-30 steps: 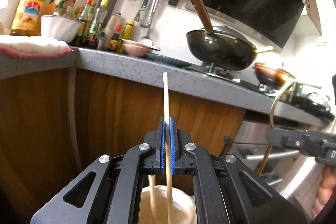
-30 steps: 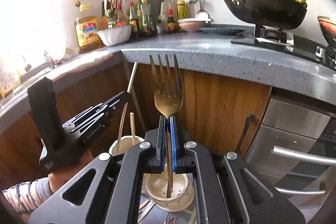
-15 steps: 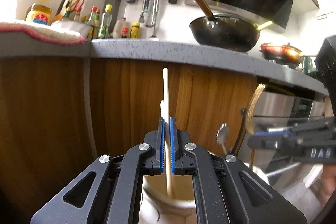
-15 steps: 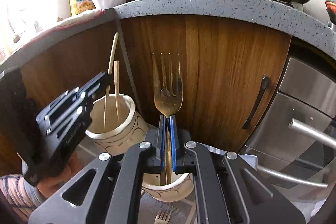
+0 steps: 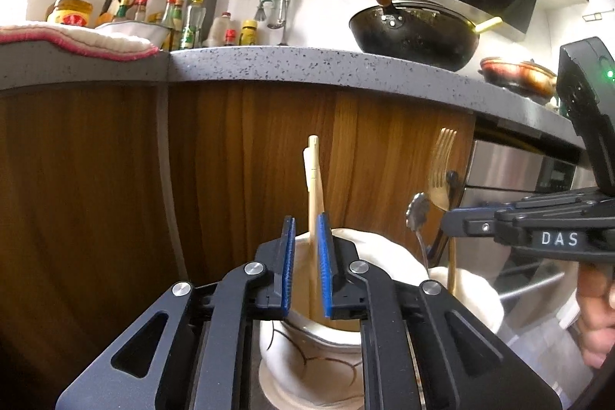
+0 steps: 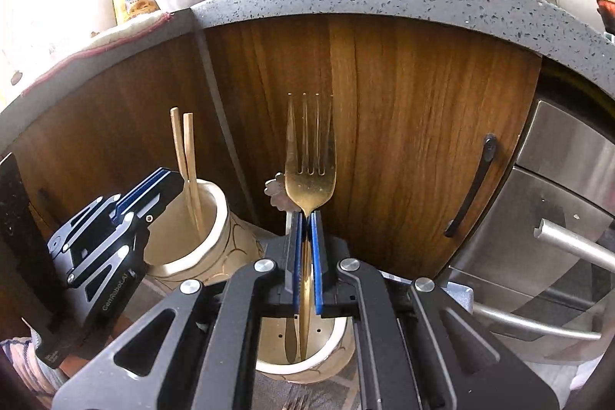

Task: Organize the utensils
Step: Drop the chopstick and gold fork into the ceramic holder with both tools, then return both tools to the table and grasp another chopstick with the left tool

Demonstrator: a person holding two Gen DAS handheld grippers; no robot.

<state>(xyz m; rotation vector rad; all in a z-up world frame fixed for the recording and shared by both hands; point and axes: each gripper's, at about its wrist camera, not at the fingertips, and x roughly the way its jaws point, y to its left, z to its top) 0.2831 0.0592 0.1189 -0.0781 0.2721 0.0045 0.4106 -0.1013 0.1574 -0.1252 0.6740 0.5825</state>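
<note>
Left wrist view: the left gripper (image 5: 305, 266) has its blue-padded fingers (image 5: 288, 268) apart, with two pale wooden chopsticks (image 5: 314, 187) standing upright in the gap, gripped by neither pad. They drop into the cream ceramic utensil pot with brown crackle lines (image 5: 307, 352) right under the fingers. To the right, the right gripper (image 5: 538, 229) reaches in from the side, and a gold metal fork (image 5: 440, 164) stands tines-up over a second cream ceramic pot (image 5: 472, 294), beside a silver flower-shaped spoon (image 5: 417, 214). Behind runs the speckled grey worktop (image 5: 307, 68), carrying a black wok (image 5: 415, 33).

Right wrist view: the right gripper (image 6: 305, 256) has its fingers (image 6: 316, 256) closed on the neck of the gold fork (image 6: 309, 160), tines up. The handle reaches down into the second pot (image 6: 303, 360), next to the spoon's handle (image 6: 290, 341). On the left, the chopsticks (image 6: 188, 164) lean inside the first pot (image 6: 200, 237), with the left gripper (image 6: 146, 195) just beside its rim, fingers parted.
</note>
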